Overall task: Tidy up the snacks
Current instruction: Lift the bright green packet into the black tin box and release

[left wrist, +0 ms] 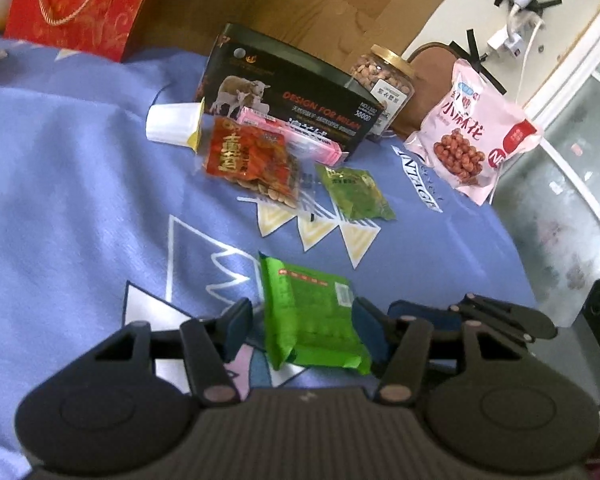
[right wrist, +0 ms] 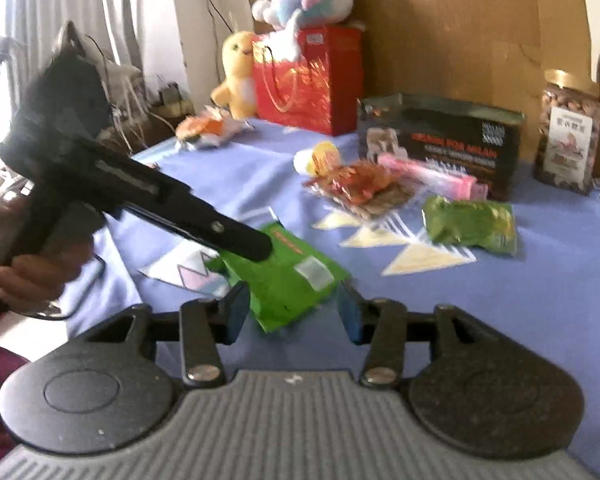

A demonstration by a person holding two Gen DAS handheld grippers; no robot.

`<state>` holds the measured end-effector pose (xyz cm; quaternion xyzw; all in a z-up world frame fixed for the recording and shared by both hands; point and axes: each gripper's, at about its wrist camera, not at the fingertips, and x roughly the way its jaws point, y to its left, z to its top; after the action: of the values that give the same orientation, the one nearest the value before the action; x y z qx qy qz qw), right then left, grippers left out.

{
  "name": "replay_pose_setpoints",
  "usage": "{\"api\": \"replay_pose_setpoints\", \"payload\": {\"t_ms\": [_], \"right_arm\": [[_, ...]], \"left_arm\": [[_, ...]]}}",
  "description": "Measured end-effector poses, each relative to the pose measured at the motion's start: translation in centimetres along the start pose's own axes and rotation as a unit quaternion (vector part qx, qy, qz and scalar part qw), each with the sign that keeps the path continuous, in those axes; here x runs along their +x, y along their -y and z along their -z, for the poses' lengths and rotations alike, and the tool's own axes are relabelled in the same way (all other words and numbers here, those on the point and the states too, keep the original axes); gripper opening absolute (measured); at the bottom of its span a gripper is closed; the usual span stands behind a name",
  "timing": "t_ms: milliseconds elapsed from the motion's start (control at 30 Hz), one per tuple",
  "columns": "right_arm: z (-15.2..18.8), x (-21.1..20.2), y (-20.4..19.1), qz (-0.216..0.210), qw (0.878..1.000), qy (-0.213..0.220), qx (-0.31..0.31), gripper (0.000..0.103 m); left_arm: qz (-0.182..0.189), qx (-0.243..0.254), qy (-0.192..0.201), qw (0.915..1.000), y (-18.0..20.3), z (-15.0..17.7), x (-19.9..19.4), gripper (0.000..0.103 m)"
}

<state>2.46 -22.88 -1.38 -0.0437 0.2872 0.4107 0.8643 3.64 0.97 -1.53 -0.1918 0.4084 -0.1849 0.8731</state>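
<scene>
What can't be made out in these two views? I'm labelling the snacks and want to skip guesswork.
- Green packet: near end hidden by the left gripper in the left view; print blurred in both.
- Black box: contents unseen, closed face toward both cameras.
- Pink bag: absent from the right view, past its right edge.
- Jar: label too small to read.
- Right gripper: whether its pads touch the packet is blurred.

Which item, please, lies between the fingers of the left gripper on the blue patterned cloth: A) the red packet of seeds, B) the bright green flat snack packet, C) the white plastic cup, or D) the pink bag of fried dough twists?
B: in the left wrist view the bright green flat snack packet lies between the left gripper fingers, on the blue patterned cloth.
</scene>
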Motion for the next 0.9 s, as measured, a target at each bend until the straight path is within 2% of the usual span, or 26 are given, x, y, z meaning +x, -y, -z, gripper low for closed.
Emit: {"api": "replay_pose_setpoints", "payload": {"t_ms": [67, 200, 333, 367, 400, 433, 467, 500, 533, 633, 733, 900], "right_arm": [[0.3, 0.2, 0.1, -0.002, 1.0, -0.004, 0.001, 0.051], [0.5, 0.8, -0.5, 0.003, 1.0, -0.012, -0.013, 0.061], [0.6, 1.7, -0.9, 0.024, 0.999, -0.022, -0.021, 0.061], [0.5, 1.9, -1.1, 0.026, 0.999, -0.021, -0.023, 0.061], [0.5, 2.1, -1.3, 0.026, 0.999, -0.02, -0.023, 0.061], [0.6, 2.4, -1.5, 0.028, 0.999, -0.018, -0.025, 0.06], [0.6, 2.6, -1.8, 0.033, 0.999, -0.014, -0.031, 0.058], [0.7, 2.8, -2.3, 0.048, 0.998, -0.011, -0.045, 0.051], [0.6, 2.8, -2.6, 0.052, 0.997, -0.011, -0.054, 0.05], [0.1, 1.9, -2.1, 0.041, 0.998, 0.011, -0.041, 0.046], [-0.9, 0.9, -2.1, 0.054, 0.996, 0.05, -0.049, 0.046], [-4.0, 1.6, -0.9, 0.095, 0.988, 0.093, -0.073, 0.046]], "left_arm": [[-0.001, 0.005, 0.001, 1.0, 0.0, 0.1, -0.1, 0.056], [-0.005, 0.005, -0.001, 1.0, -0.3, -0.1, -0.1, 0.056], [-0.016, 0.014, -0.006, 0.9998, -0.3, -0.1, 0.3, 0.054], [-0.017, 0.02, -0.009, 0.9996, -0.3, -0.1, 0.4, 0.051], [-0.021, 0.032, -0.009, 0.9992, 0.0, 0.0, 0.5, 0.042], [-0.017, 0.041, -0.015, 0.9989, 0.1, 0.1, 0.6, 0.037], [-0.004, 0.04, -0.022, 0.999, 0.1, 0.2, 0.8, 0.036], [-0.005, 0.04, -0.021, 0.999, 0.2, 0.2, 0.7, 0.036], [-0.006, 0.043, -0.019, 0.9989, 0.3, 0.2, 0.7, 0.036], [0.019, 0.039, 0.007, 0.999, 0.4, -0.4, -0.7, 0.033], [0.035, 0.055, 0.038, 0.9972, 1.2, -1.7, -2.0, 0.033], [0.019, 0.092, 0.074, 0.9929, 3.1, -5.7, -1.5, 0.034]]}}
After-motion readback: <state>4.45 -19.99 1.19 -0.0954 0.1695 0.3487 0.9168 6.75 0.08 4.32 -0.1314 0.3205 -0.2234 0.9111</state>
